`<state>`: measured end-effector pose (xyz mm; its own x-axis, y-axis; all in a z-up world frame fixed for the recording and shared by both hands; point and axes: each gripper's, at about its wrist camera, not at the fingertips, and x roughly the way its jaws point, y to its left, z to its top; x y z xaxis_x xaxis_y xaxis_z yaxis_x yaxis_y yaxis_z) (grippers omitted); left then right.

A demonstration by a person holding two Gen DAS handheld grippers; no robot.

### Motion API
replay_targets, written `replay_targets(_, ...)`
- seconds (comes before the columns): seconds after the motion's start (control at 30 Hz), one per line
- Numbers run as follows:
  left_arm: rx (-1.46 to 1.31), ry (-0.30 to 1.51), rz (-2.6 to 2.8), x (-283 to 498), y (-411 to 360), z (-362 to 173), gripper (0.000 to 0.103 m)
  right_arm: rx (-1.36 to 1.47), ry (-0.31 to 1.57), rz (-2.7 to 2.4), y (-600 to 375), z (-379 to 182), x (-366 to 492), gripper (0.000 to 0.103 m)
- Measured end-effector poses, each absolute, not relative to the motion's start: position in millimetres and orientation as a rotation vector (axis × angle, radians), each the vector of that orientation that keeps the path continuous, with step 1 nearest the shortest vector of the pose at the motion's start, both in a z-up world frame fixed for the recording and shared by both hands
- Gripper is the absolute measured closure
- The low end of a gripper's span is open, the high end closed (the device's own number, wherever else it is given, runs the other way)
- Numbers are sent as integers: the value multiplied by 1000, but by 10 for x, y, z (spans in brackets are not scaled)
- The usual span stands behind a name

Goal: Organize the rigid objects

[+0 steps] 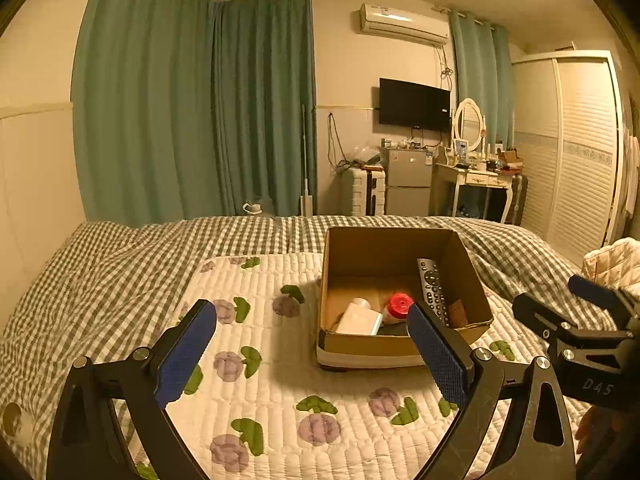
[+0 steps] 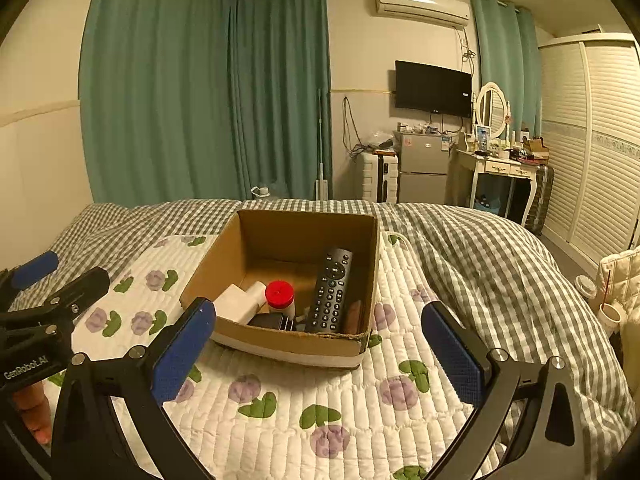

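An open cardboard box point(image 1: 472, 280) point(image 2: 208, 272) stands on a white floral quilted mat point(image 1: 280, 392) point(image 2: 280, 392) on the bed. Inside lie a black remote point(image 1: 432, 288) point(image 2: 332, 288), a red-capped jar point(image 1: 398, 307) point(image 2: 280, 296), a white bottle point(image 1: 360, 318) point(image 2: 242, 300), a dark block point(image 2: 272, 322) and a brown item point(image 1: 458, 314) point(image 2: 354, 316). My left gripper point(image 1: 312, 356) is open and empty, just short of the box. My right gripper point(image 2: 318, 356) is open and empty in front of the box; it also shows in the left wrist view point(image 1: 560, 304).
A grey checked duvet point(image 1: 120, 264) point(image 2: 480, 248) covers the bed around the mat. A cream quilted item point(image 1: 612, 260) point(image 2: 620, 272) and paper cups point(image 2: 600, 300) sit at the right edge. Beyond are green curtains point(image 1: 192, 112), a fridge point(image 2: 424, 164), a dressing table point(image 2: 504, 172) and a wardrobe point(image 2: 600, 140).
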<state>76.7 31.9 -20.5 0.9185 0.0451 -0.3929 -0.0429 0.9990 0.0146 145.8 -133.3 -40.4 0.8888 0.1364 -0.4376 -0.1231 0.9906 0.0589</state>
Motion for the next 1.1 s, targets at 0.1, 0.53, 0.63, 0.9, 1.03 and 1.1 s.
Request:
replay_targets(0.1,8,409,47,770,307,-210,5,47,459,136,-1354,-423,1441,0)
replay_targets(0.53,44,446,36,826,232,-315,5,37,461,123,-1370,-427,1449,0)
replay_targets(0.63,59,448,43,843,225,-337,5,38,470,121,-1380,-437,1461,0)
replay_targets(0.9,47,453,42,848,244,-338,5,41,479,106,-1422,-475,1487,0)
replay_targets(1.03,53,455,43,861,240,-351,5,30,491,93,-1403,-494,1506,0)
replay_targets(1.1,60,452,43,854,229,-354,5,27,494,92,-1394,-508,1509,0)
